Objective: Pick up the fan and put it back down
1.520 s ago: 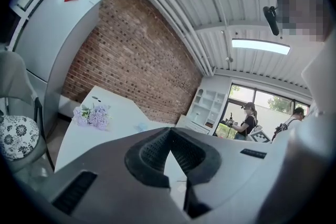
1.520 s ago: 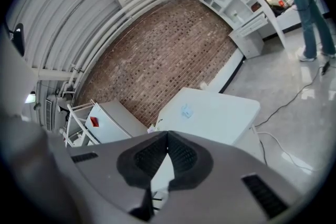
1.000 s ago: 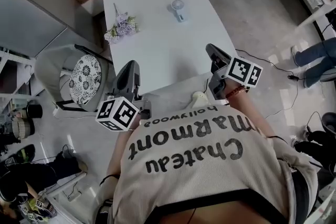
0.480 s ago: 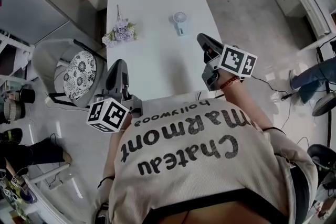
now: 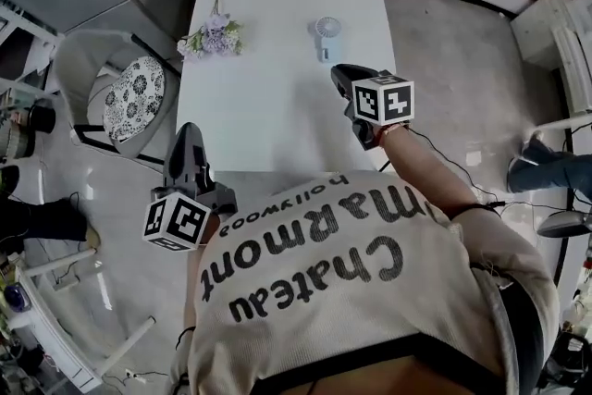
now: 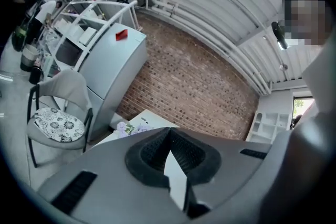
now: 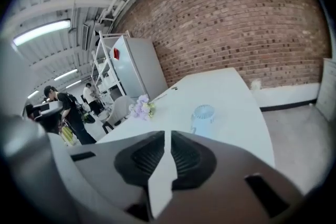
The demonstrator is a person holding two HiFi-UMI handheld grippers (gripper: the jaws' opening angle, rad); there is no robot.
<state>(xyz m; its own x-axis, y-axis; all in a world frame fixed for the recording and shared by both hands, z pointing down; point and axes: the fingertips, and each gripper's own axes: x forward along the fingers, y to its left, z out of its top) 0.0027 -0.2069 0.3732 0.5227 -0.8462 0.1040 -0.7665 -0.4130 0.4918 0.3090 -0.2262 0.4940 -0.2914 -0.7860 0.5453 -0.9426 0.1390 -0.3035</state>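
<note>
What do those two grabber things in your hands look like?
Both are dark grey plastic: the left gripper and the right gripper narrow to two fingers with black ribbed pads. Each carries a white cube printed with black square markers. The person wears a pale ribbed top with dark lettering.

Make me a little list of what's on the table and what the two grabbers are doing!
table: long, white
fan: small, pale blue, on the table, nothing touching it
flowers: purple bunch lying on the table, left of the fan
right gripper: over the table, short of the fan; jaws have just been opening to a thin slit, nothing between them
left gripper: by the table's near left corner, jaws shut, empty
chair: beside the table, patterned cushion
</note>
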